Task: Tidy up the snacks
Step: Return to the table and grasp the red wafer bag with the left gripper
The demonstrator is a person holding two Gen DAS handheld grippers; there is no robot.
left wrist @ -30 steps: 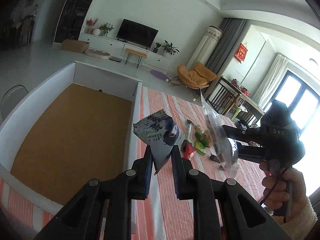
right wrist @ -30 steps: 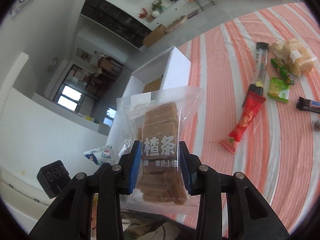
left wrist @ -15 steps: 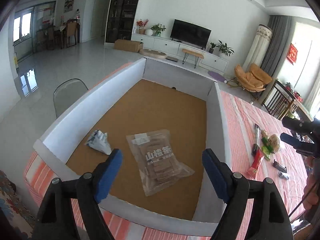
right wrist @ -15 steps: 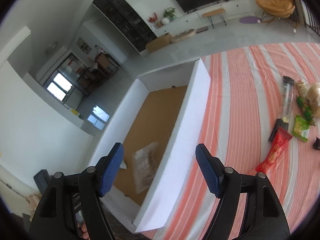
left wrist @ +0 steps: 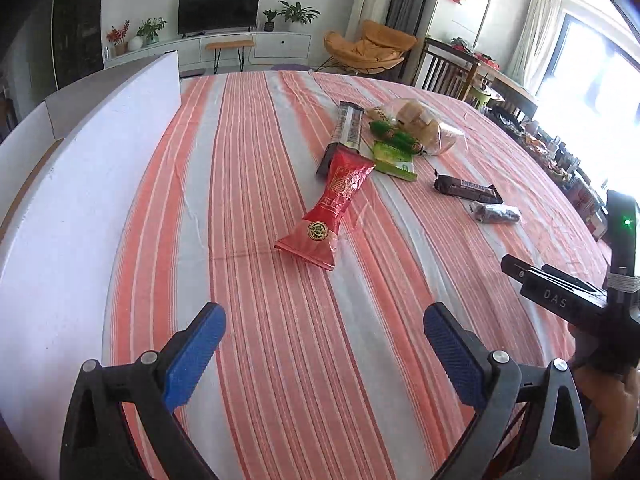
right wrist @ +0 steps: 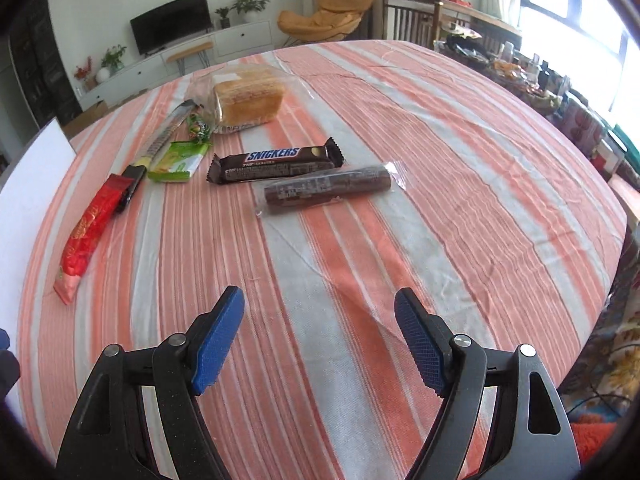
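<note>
Both packs now dropped in box; left gripper opening wider & empty, right gripper wide, empty, back over worktop snacks.

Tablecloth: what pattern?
Tablecloth: orange-red and pale grey stripes, clearest in the right wrist view.

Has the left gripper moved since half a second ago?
Yes. The left gripper swung right, off the white box, and now faces the red packet on the striped cloth; its empty jaws are opening.

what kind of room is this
Most likely a home's open living and dining room: a TV on a low white cabinet, an orange lounge chair, and a table with a striped tablecloth.
</note>
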